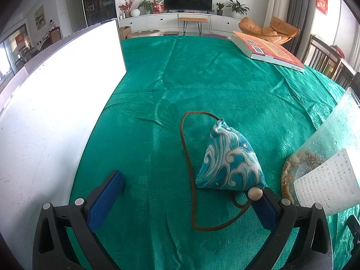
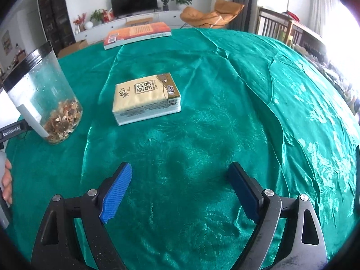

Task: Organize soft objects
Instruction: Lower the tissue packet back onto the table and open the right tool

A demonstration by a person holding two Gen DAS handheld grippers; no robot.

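A blue-and-white wave-patterned fabric pouch [image 1: 227, 159] with a brown cord loop [image 1: 186, 157] and a wooden bead [image 1: 255, 194] lies on the green tablecloth [image 1: 202, 85] in the left wrist view. My left gripper [image 1: 189, 193] is open, low over the cloth, with the pouch just ahead of its right finger. In the right wrist view a beige tissue pack [image 2: 146, 97] lies flat on the cloth ahead. My right gripper [image 2: 182, 180] is open and empty, well short of the pack.
A white board or box [image 1: 56, 112] stands at the left. A clear jar with dried bits [image 2: 47, 94] stands between the grippers and also shows in the left wrist view [image 1: 324, 164]. An orange book [image 2: 137, 33] lies at the far edge. Chairs stand at the right.
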